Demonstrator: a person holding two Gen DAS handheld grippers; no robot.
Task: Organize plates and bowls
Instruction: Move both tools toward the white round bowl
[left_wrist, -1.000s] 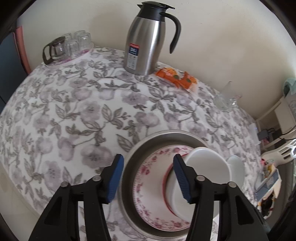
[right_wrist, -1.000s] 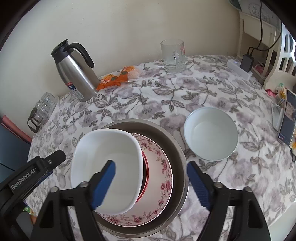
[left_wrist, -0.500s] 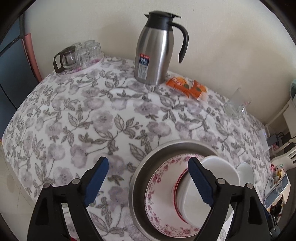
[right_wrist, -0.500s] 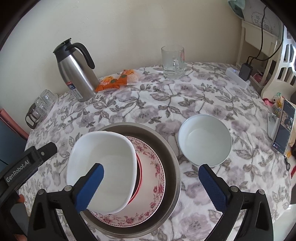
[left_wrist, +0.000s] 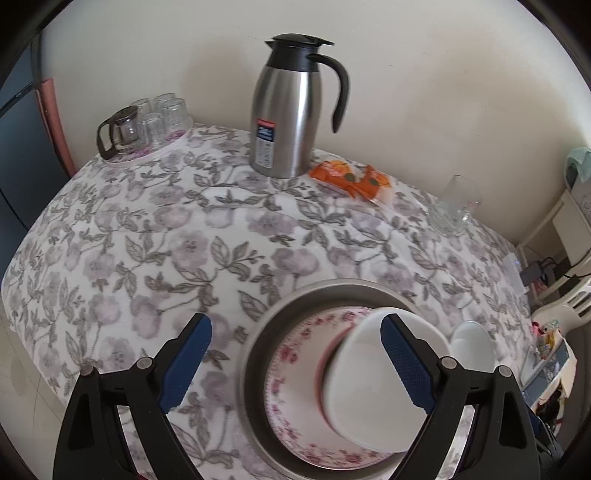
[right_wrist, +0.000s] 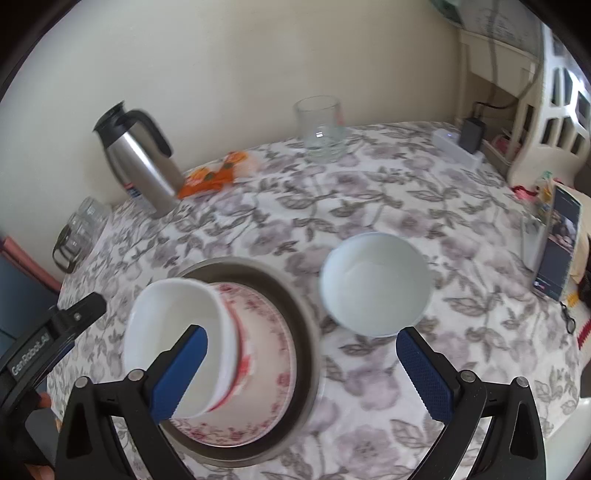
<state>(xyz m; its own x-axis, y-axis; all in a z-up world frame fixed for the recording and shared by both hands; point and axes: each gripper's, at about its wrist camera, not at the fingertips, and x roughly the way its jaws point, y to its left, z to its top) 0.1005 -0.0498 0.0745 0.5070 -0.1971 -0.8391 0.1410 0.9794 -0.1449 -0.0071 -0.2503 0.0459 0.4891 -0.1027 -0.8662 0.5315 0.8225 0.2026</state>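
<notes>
A grey metal pan (left_wrist: 291, 306) (right_wrist: 295, 295) holds a pink-flowered plate (left_wrist: 291, 373) (right_wrist: 269, 332), a red-rimmed dish and a white squarish bowl (left_wrist: 369, 387) (right_wrist: 173, 317) stacked on top. A second white round bowl (right_wrist: 375, 284) (left_wrist: 472, 341) sits on the cloth right of the pan. My left gripper (left_wrist: 295, 365) is open above the pan's left part. My right gripper (right_wrist: 301, 369) is open, wide, above the pan's right edge, near the round bowl. Both are empty.
The round table has a flowered cloth (left_wrist: 166, 240). At the back stand a steel jug (left_wrist: 291, 107) (right_wrist: 138, 158), an orange snack pack (left_wrist: 351, 179), a glass mug (right_wrist: 321, 127) and a tray of glasses (left_wrist: 144, 125). A phone (right_wrist: 557, 243) and a power strip (right_wrist: 458, 147) lie right.
Both grippers have pulled back and up from the stack and opened wider. The right gripper has shifted right toward the round bowl. The dishes have not moved.
</notes>
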